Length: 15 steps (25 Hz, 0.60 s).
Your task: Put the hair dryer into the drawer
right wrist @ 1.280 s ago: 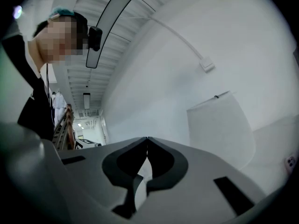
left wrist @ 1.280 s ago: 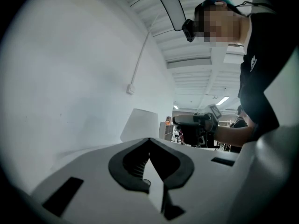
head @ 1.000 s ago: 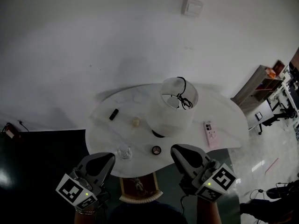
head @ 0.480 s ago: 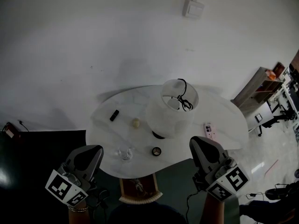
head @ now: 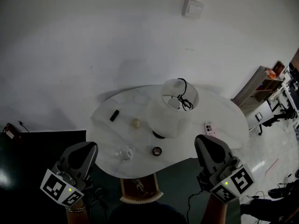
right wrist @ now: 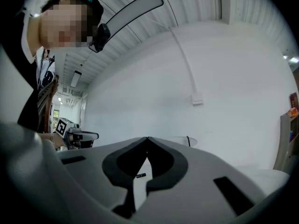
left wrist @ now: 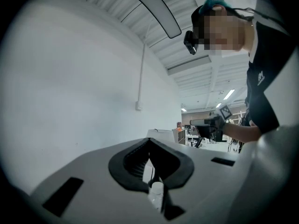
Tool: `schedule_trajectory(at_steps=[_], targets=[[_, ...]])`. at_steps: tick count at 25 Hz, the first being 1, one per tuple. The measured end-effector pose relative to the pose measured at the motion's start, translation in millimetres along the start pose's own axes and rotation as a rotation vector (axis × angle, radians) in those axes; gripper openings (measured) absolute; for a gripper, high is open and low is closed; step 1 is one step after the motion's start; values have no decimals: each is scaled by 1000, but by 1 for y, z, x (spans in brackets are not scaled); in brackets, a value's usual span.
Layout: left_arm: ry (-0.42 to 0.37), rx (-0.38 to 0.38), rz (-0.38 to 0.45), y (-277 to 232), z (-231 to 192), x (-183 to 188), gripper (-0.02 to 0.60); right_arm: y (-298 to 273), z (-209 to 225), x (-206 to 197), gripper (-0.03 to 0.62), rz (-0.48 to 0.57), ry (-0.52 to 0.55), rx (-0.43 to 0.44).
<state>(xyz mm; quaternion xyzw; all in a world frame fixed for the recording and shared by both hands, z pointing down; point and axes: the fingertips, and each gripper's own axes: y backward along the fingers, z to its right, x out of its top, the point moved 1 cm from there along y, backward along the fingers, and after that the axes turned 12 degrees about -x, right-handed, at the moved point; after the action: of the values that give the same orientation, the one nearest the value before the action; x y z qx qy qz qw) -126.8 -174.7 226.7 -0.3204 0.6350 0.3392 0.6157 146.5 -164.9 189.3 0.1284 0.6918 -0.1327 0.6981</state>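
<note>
White table (head: 107,125) stands against a white wall, with a switch box (head: 192,7) high on the wall. A shelf unit (head: 254,90) off to the right holds orange items on top.

At the table's middle sits a white lamp shade (head: 170,111), open at the top, with a black cord (head: 183,97) looped over its rim and into it. Left of it lie a black stick (head: 114,114) and a cream ball (head: 136,122). Nearer the front edge are a small clear glass (head: 124,153) and a round compact (head: 156,150). A pink phone (head: 209,129) lies at the right.

A brown, gold-edged panel (head: 138,186) shows below the front edge; I cannot tell whether it is the drawer. The hair dryer cannot be picked out in any view.

The left gripper (head: 88,146) hovers off the front left edge, jaws pressed together on nothing. The right gripper (head: 205,139) hovers just in front of the phone, jaws likewise together and empty.
</note>
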Motion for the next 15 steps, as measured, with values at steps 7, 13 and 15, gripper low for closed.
schedule_trajectory(at_steps=[7,13,15], targets=[[7,5,7,3,-2,2,8,1,4,-2,17,-16,-3,-23],[10,3,8,3,-1,4,8,7,4,3,17,-15,-30,-31],[8,-1,8,3,0,4,8,9,3,5,17,-15,-31,-36]])
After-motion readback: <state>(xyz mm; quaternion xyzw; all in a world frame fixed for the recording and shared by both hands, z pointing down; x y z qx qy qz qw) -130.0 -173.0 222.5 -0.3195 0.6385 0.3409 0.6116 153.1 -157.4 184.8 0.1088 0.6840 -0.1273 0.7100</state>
